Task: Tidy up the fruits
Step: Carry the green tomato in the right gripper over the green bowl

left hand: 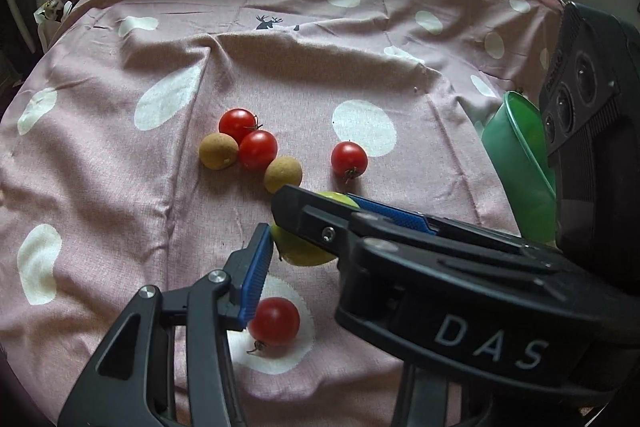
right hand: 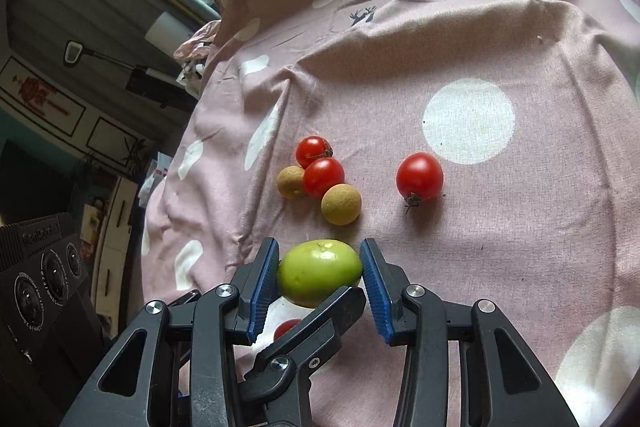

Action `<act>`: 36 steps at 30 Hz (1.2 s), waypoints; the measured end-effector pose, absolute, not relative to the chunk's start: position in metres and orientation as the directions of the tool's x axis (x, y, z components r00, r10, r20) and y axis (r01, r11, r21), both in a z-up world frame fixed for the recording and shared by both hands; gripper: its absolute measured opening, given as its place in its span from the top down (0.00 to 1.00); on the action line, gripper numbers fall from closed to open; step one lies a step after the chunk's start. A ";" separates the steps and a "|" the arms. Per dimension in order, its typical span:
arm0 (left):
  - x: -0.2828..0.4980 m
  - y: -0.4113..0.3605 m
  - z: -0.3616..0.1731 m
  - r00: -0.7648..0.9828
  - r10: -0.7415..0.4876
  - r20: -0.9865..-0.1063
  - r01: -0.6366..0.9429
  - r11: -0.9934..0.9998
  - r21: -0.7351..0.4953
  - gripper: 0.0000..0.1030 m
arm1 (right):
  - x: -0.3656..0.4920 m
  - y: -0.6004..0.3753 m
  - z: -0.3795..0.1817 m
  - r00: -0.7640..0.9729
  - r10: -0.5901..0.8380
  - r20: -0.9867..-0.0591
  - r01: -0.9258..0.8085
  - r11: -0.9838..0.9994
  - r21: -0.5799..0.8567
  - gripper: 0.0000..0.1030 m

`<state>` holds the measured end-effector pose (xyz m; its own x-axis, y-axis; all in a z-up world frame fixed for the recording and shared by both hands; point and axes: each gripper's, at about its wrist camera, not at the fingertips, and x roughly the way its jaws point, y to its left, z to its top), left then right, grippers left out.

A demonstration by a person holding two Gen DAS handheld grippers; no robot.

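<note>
- Left wrist view: the left gripper (left hand: 316, 227) has its blue pads against a green fruit (left hand: 308, 251) that lies on the pink spotted cloth (left hand: 120, 187). One pad touches the fruit's near left side, the other runs along its far side, so it appears to be gripping the fruit.
- The right gripper's black finger crosses over the top of that same fruit, hiding its middle.
- Loose on the cloth beyond sit three red tomatoes (left hand: 256, 149) and two tan round fruits (left hand: 218, 151); two tomatoes and the tan ones touch in a cluster, the third tomato (left hand: 349, 159) lies apart to the right.
- Another red tomato (left hand: 275, 321) rests just beside the left finger, close to the camera.
- A green bowl (left hand: 516, 163) stands tilted at the right edge, partly hidden behind the right gripper's body.
- Right wrist view: the right gripper (right hand: 320, 275) straddles the green fruit (right hand: 320, 271), both blue pads pressed on its sides, so it is clamped on the fruit too. A black finger of the left gripper lies across the fruit's lower front.
- Step in hand, as I judge it: picking up the green fruit, with both tools on the one piece.
- Next move calls for one gripper to let go, so the other can lift the fruit clear of the nearby tomato and carry it to the bowl, likely its destination.
</note>
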<state>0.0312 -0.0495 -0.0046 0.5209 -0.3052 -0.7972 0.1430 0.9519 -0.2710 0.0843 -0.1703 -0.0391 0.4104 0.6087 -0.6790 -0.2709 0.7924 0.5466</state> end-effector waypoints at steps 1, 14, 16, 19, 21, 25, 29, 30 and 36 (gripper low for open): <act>0.029 -0.050 -0.002 0.527 -0.306 -0.793 0.145 0.952 -0.271 0.57 | 0.083 -0.171 -0.036 0.417 0.608 -0.675 -0.275 0.793 0.544 0.56; 0.009 -0.062 0.034 0.599 -0.326 -0.732 0.199 0.945 -0.258 0.57 | 0.058 -0.185 0.000 0.501 0.602 -0.622 -0.303 0.795 0.525 0.56; 0.007 -0.066 0.039 0.608 -0.331 -0.721 0.209 0.943 -0.257 0.57 | 0.055 -0.189 0.005 0.516 0.597 -0.614 -0.299 0.798 0.524 0.56; 0.004 -0.074 0.046 0.619 -0.334 -0.711 0.226 0.942 -0.247 0.57 | 0.051 -0.197 0.012 0.535 0.592 -0.603 -0.300 0.800 0.519 0.56; 0.002 -0.079 0.051 0.623 -0.342 -0.704 0.236 0.940 -0.247 0.57 | 0.049 -0.201 0.016 0.545 0.591 -0.595 -0.297 0.799 0.522 0.56; 0.000 -0.094 0.058 0.625 -0.357 -0.694 0.263 0.934 -0.243 0.57 | 0.044 -0.214 0.025 0.562 0.580 -0.589 -0.289 0.805 0.518 0.56; -0.002 -0.113 0.069 0.630 -0.379 -0.678 0.305 0.924 -0.233 0.57 | 0.039 -0.232 0.032 0.594 0.563 -0.575 -0.274 0.813 0.513 0.56; -0.002 -0.118 0.071 0.630 -0.385 -0.674 0.316 0.920 -0.231 0.57 | 0.037 -0.237 0.035 0.603 0.558 -0.569 -0.269 0.815 0.514 0.56; -0.002 -0.147 0.079 0.622 -0.423 -0.659 0.368 0.901 -0.230 0.56 | 0.031 -0.267 0.043 0.649 0.524 -0.552 -0.228 0.825 0.516 0.56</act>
